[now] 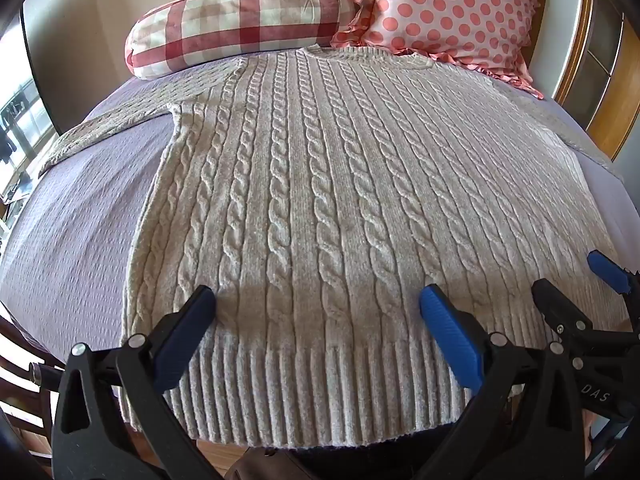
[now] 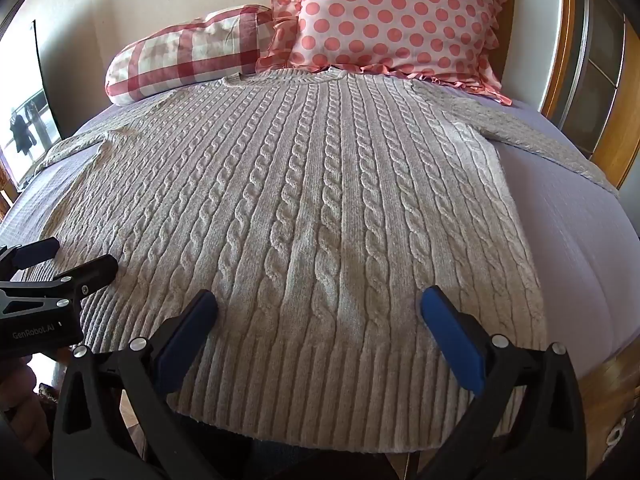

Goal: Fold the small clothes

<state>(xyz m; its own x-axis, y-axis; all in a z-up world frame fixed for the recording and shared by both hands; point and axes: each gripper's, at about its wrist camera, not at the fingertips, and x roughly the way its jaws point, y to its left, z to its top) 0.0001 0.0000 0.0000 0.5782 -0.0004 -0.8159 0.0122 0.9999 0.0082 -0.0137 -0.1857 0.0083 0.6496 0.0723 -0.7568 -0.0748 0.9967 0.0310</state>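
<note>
A cream cable-knit sweater (image 1: pixel 320 200) lies flat on the lilac bed (image 1: pixel 80 220), collar toward the pillows, ribbed hem nearest me and both sleeves spread out. It also shows in the right wrist view (image 2: pixel 320 208). My left gripper (image 1: pixel 318 300) is open, its jaws wide apart over the left part of the hem. My right gripper (image 2: pixel 318 300) is open over the right part of the hem. Each gripper appears in the other's view: the right gripper (image 1: pixel 576 280) at the right edge, the left gripper (image 2: pixel 76 256) at the left edge. Neither holds anything.
A red checked bolster (image 1: pixel 240 20) and a pink polka-dot pillow (image 1: pixel 452 12) lie at the head of the bed. A wooden headboard frame (image 1: pixel 608 92) stands at the right. The bed's near edge (image 2: pixel 592 364) runs just under the hem.
</note>
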